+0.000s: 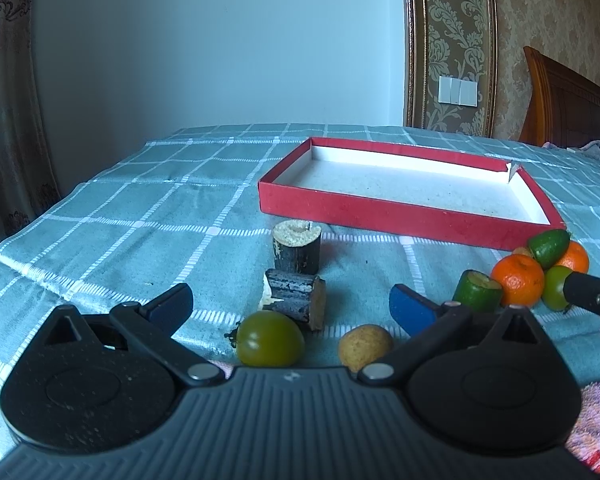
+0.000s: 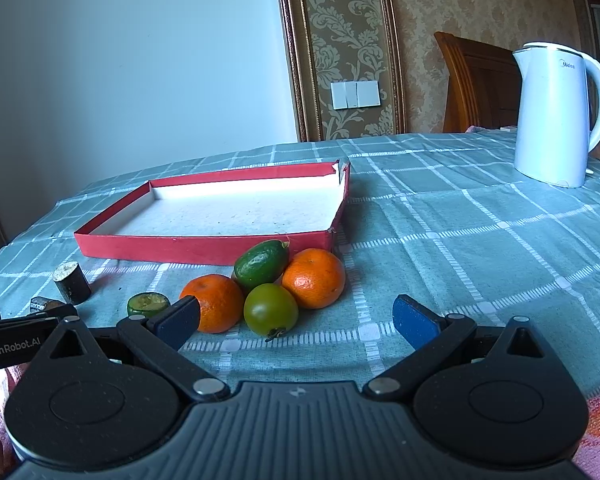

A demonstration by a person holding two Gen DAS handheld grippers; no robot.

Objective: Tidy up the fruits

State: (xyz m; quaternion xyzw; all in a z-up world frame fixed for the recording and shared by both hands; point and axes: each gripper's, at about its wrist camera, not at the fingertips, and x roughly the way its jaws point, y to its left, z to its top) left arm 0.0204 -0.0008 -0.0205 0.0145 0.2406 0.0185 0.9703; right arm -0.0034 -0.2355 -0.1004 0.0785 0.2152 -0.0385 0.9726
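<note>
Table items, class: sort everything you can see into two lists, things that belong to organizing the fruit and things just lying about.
Belongs to the job:
red tray
two oranges
two green tomatoes
green oval fruit
cut green fruit
small tan fruit

Just lying about:
two sugarcane pieces
white kettle
checked tablecloth

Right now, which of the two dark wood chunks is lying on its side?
The nearer wood chunk, just beyond the green tomato. It lies flat, its cut end facing sideways; the farther wood chunk stands upright, pale cut face up.
</note>
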